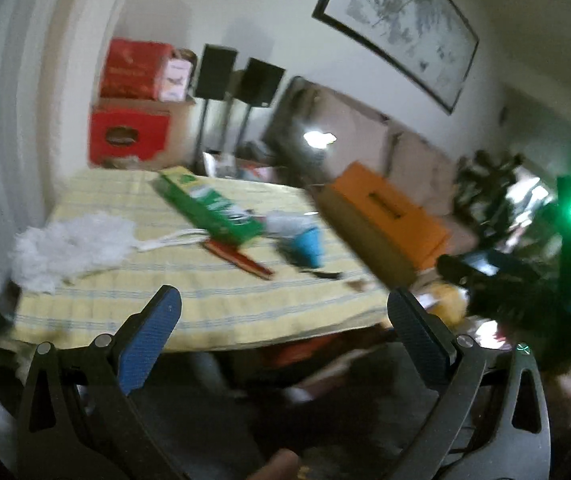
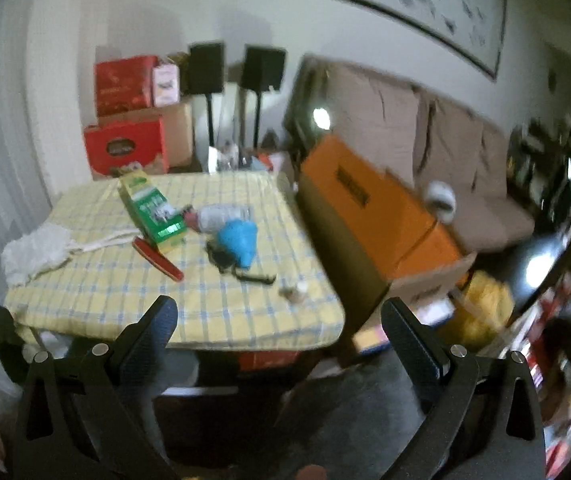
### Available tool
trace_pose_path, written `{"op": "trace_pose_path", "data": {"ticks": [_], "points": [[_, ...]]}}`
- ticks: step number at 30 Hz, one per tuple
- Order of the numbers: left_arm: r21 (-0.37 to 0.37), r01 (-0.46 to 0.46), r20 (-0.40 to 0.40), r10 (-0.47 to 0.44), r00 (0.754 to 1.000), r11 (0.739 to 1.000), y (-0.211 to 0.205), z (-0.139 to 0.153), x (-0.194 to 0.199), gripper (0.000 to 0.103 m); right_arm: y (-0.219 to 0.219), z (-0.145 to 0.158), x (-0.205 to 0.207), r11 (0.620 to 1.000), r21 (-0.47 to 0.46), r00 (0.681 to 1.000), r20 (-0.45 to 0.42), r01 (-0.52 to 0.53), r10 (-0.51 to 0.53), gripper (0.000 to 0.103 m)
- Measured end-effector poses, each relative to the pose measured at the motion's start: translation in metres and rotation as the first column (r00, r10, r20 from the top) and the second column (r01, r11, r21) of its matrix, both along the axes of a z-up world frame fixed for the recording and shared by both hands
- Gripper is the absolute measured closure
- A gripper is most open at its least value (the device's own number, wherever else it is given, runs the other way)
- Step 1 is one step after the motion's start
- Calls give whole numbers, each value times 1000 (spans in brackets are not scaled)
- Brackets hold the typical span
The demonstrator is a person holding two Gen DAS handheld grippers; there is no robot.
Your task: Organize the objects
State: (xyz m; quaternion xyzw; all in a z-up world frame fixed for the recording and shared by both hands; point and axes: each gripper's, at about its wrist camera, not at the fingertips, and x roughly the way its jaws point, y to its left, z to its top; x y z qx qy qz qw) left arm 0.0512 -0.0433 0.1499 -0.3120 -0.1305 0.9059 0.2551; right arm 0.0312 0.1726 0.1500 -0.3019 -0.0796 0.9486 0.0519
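Observation:
A table with a yellow checked cloth (image 2: 213,312) (image 1: 221,304) carries a long green box (image 2: 151,210) (image 1: 209,206), a red flat paddle-like item (image 2: 157,258) (image 1: 241,260), a white fluffy duster (image 2: 33,252) (image 1: 69,248), a blue soft item (image 2: 239,242) (image 1: 305,242), a pale bottle-like thing (image 2: 221,216) and a small black object (image 2: 255,278). My left gripper (image 1: 283,312) and my right gripper (image 2: 279,322) both hang open before the table's near edge, nothing between the fingers. Both views are blurred.
A large orange cardboard box (image 2: 369,216) (image 1: 385,216) stands right of the table. Red boxes (image 2: 125,120) and two black speakers on stands (image 2: 233,68) sit at the back wall. A sofa (image 2: 445,152) runs along the right.

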Motion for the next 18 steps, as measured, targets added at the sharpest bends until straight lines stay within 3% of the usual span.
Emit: {"op": "trace_pose_path", "data": {"ticks": [2, 5, 7, 10, 15, 18], "points": [[39, -7, -17, 8, 1000, 999, -10, 18, 1, 0, -3, 25, 15, 998, -33, 995, -83, -55, 52, 0], [77, -39, -129, 48, 990, 996, -28, 64, 7, 0, 6, 68, 36, 963, -193, 963, -228, -189, 143, 0], [79, -81, -245, 98, 964, 994, -39, 107, 19, 0, 7, 96, 47, 964, -183, 944, -302, -192, 131, 0], [39, -96, -342, 104, 934, 995, -43, 162, 32, 0, -2, 146, 67, 973, -118, 901, -413, -197, 133, 0], [-19, -134, -363, 118, 924, 991, -38, 216, 33, 0, -33, 193, 44, 993, 5, 923, -369, -121, 115, 0], [-62, -100, -292, 78, 953, 993, -26, 224, 16, 0, -42, 199, 6, 991, 18, 927, -353, -133, 131, 0]]}}
